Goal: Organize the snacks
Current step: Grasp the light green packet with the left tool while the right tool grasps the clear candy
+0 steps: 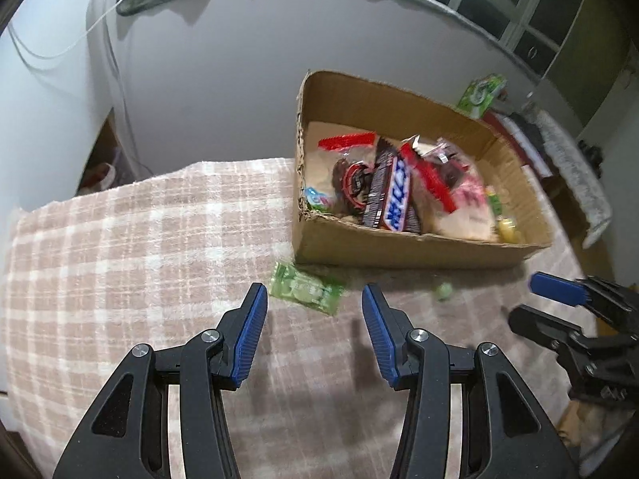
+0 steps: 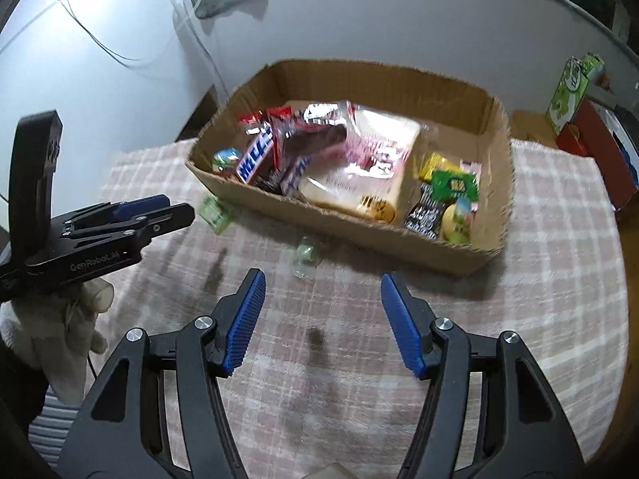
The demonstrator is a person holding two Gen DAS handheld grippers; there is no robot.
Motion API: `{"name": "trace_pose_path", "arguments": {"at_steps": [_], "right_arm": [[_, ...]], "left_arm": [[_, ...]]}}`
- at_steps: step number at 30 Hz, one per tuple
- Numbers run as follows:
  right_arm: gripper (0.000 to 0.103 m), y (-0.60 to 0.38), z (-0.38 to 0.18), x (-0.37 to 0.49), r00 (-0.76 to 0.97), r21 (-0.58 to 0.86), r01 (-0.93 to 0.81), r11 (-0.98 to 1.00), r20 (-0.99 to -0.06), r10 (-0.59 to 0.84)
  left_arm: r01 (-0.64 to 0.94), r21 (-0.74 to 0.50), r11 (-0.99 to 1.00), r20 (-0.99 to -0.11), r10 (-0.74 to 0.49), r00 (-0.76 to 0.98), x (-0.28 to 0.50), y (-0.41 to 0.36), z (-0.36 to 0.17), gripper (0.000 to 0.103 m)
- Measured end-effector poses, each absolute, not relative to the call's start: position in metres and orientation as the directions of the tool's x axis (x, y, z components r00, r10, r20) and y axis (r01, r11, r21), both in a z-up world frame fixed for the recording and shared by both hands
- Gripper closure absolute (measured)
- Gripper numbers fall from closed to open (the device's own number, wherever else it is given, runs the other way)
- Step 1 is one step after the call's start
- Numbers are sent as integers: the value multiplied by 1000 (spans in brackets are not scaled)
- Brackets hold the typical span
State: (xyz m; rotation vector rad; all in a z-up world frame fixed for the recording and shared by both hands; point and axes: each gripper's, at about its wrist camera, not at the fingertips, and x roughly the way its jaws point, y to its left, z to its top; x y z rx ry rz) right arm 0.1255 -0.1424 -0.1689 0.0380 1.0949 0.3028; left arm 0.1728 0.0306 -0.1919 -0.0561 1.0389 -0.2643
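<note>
Left wrist view: the left gripper (image 1: 314,299) points down at a pink-and-cream checked cloth (image 1: 120,247) on a table. Its blue-padded jaws stand partly open with nothing between them. Just beyond the fingertips lies a flat green snack packet (image 1: 305,287), resting on the cloth close against the near wall of a cardboard box (image 1: 399,249). A small green wrapped sweet (image 1: 444,290) sits to the right of the packet, also on the cloth. The box holds a heap of snacks, among them a chocolate bar in a brown, blue and white wrapper (image 1: 393,197). At the right edge, the right gripper (image 1: 531,299) reaches in, empty.

Right wrist view: the right gripper (image 2: 322,291) hangs over the cloth (image 2: 559,279), jaws open rather wider than the left pair, gripping nothing. The small sweet (image 2: 305,253) lies just ahead, between the fingertips and the box (image 2: 359,231). The green packet (image 2: 215,211) is farther left, near the box corner, with the left gripper (image 2: 175,209) close beside it, held by a gloved hand (image 2: 60,335).

The packet looks light, thin and crinkly, likely slippery; pinching it across its narrow width near the middle should work best. The sweet is tiny and may roll or squirt away, so it probably needs a centred, gentle pinch.
</note>
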Motion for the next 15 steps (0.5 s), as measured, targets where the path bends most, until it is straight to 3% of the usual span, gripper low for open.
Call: {"name": "trace_pose_path", "arguments": {"at_steps": [7,15], "right_arm": [[40,-141,-179,129,424,165,-192,968,-875,233],[40,-132,-192,138,414,173,-175,969,-881,232]], "left_arm": [[173,-46,984,-849,-130,512,176,7,-209,55],[105,-24,994,-841,-77,536,176,23,-218,59]]}}
